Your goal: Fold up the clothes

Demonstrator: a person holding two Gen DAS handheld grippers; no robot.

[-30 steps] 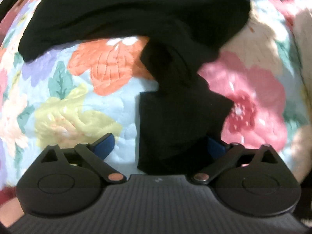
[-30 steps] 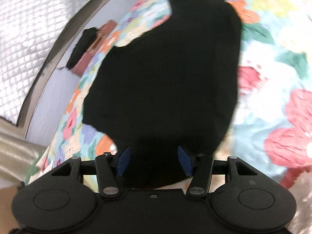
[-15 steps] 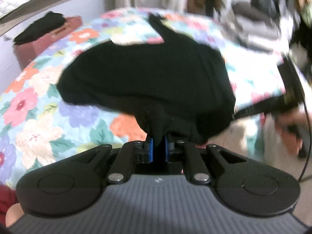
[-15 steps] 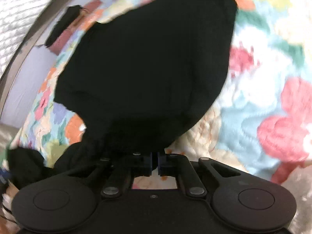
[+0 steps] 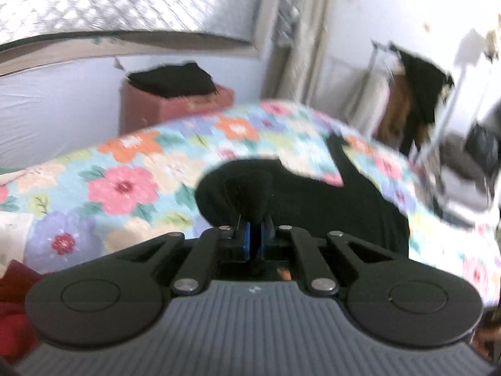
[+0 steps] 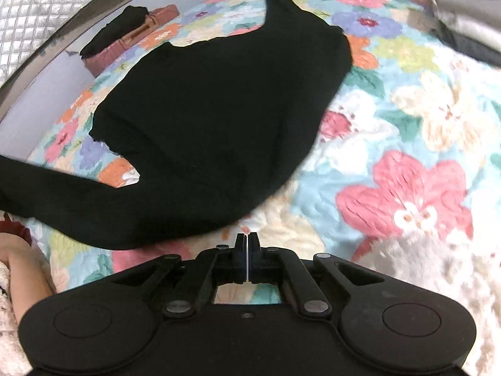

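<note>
A black long-sleeved garment (image 6: pixel 219 109) lies spread on the floral quilt (image 6: pixel 407 144), one sleeve stretching off to the left (image 6: pixel 47 188). My left gripper (image 5: pixel 255 238) is shut on a bunched piece of this black garment (image 5: pixel 238 191), raised above the bed; the rest trails away to the right (image 5: pixel 360 206). My right gripper (image 6: pixel 247 244) is shut just off the garment's near edge. A thin light slit shows between its pads, and I see no cloth in them.
A pink box (image 5: pixel 175 109) with folded black clothes (image 5: pixel 172 78) on top stands by the wall beyond the bed, also in the right wrist view (image 6: pixel 134 37). A clothes rack (image 5: pixel 419 94) stands far right. Red cloth (image 5: pixel 15 313) and a person's arm (image 6: pixel 22 275) are near left.
Both grippers went from open to shut. The left one took hold of the black fabric and lifted it, its view swinging up toward the wall. The sleeve is now pulled out leftward.
</note>
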